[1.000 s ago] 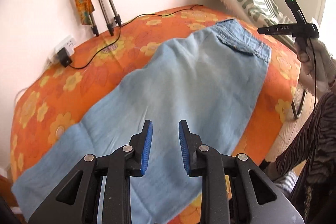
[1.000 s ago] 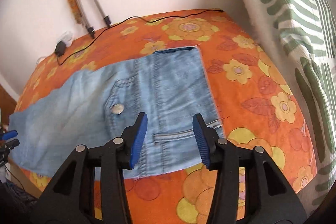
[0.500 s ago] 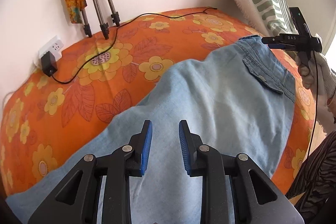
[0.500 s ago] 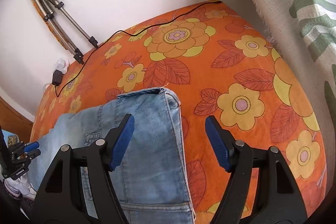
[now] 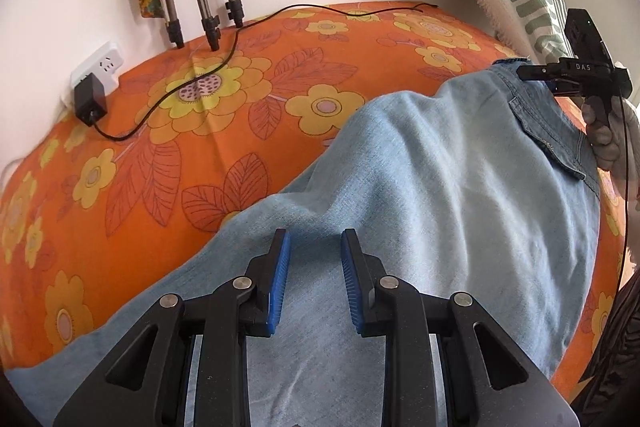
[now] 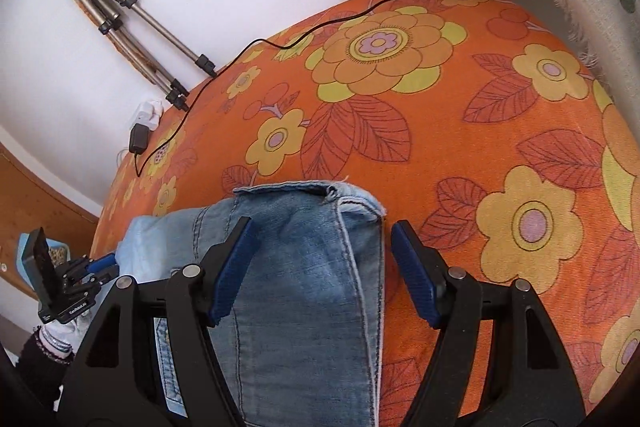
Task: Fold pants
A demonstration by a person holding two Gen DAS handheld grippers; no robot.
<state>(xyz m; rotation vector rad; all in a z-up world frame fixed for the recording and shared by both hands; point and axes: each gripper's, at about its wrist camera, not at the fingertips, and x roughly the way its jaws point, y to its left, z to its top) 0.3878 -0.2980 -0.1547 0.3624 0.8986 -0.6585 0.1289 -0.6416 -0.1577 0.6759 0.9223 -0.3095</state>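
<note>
Denim pants (image 5: 440, 195) lie flat across the orange bedspread (image 5: 240, 99), soft and floppy (seams stiffer). My right gripper (image 6: 320, 267), jaws just closing slightly, straddles the waistband; left gripper (image 5: 312, 283) hovers empty, slightly parted.

Black tongs (image 5: 313, 281) with ribbed blue pads (image 5: 279, 279), silver screws, zebra-striped sleeve (image 5: 618, 343).
</note>
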